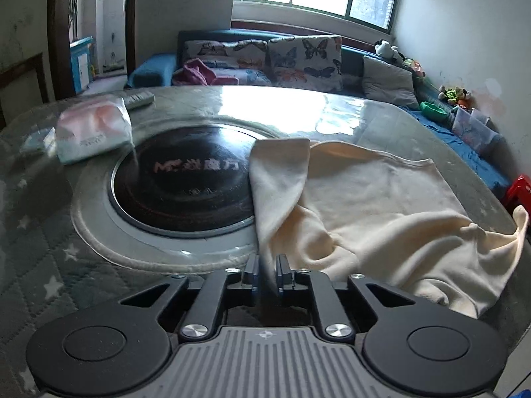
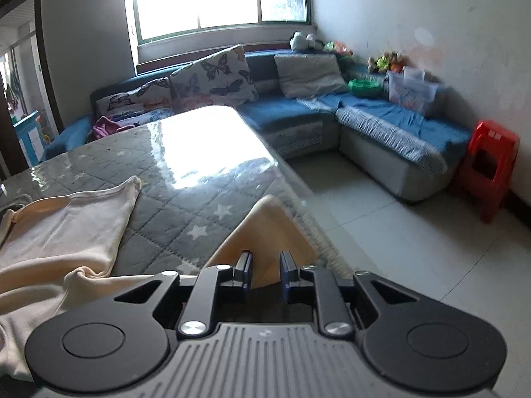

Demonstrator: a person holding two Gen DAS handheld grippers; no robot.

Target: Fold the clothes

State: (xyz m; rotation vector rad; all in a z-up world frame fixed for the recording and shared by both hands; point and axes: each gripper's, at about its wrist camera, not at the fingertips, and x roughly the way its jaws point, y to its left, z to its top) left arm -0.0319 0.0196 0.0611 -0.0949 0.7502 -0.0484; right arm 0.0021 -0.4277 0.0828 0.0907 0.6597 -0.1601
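A cream garment (image 1: 365, 205) lies rumpled on the grey quilted table (image 1: 39, 252), one part folded up over the rim of a round black hob. My left gripper (image 1: 267, 265) is at the garment's near edge; its jaws stand slightly apart with a strip of the cloth between them, not pinched. In the right wrist view the same garment (image 2: 66, 225) spreads to the left, and a pointed corner of it (image 2: 265, 232) lies by the table's right edge. My right gripper (image 2: 265, 262) is over that corner, its jaws a little apart with the cloth loose between them.
The round black hob (image 1: 186, 185) is set in the table's middle. A tissue pack (image 1: 93, 129) and a remote (image 1: 137, 99) lie at the far left. Beyond the table's right edge are tiled floor, a blue sofa (image 2: 381, 122) and a red stool (image 2: 488, 162).
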